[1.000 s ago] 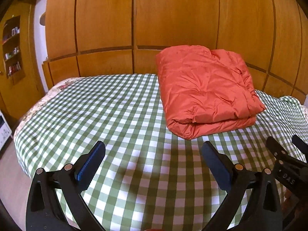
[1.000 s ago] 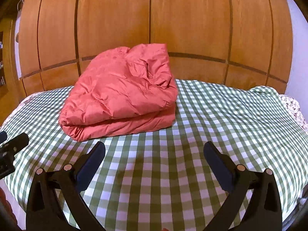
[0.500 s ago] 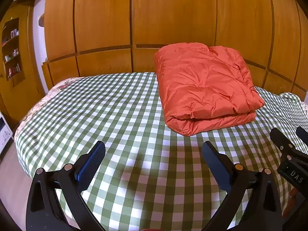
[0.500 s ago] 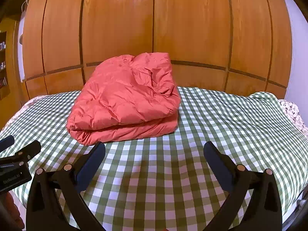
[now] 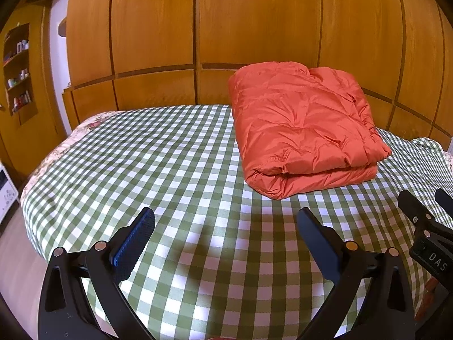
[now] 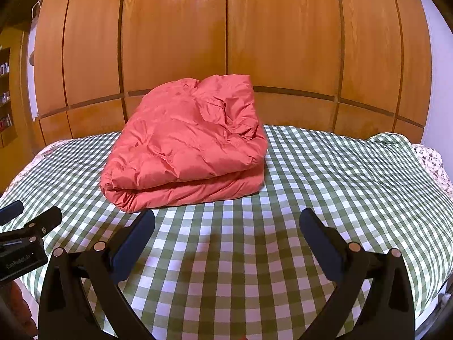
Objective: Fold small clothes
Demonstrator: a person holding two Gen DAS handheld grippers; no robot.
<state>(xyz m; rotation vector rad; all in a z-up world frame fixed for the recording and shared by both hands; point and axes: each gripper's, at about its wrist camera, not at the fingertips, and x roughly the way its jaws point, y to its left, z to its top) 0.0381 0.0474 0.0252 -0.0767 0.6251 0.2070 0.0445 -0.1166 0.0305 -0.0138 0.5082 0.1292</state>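
Note:
An orange puffy quilted garment (image 5: 303,124) lies folded in a thick stack on the green-and-white checked bed cover (image 5: 158,170); it also shows in the right wrist view (image 6: 187,144). My left gripper (image 5: 226,226) is open and empty, hovering over the cover in front and left of the garment. My right gripper (image 6: 226,226) is open and empty, just in front and right of the garment's folded edge. Each gripper shows at the edge of the other's view: the right gripper (image 5: 424,226) and the left gripper (image 6: 25,226).
Tall wooden wardrobe panels (image 5: 254,28) stand right behind the bed. A shelf niche with small bottles (image 5: 18,68) is at the far left. The bed's left edge (image 5: 31,187) drops to the floor. A floral sheet edge (image 6: 433,164) shows at the right.
Both grippers have drawn back and risen a little, so the folded garment sits slightly lower in each view. Jaws stay open and the garment has not moved.

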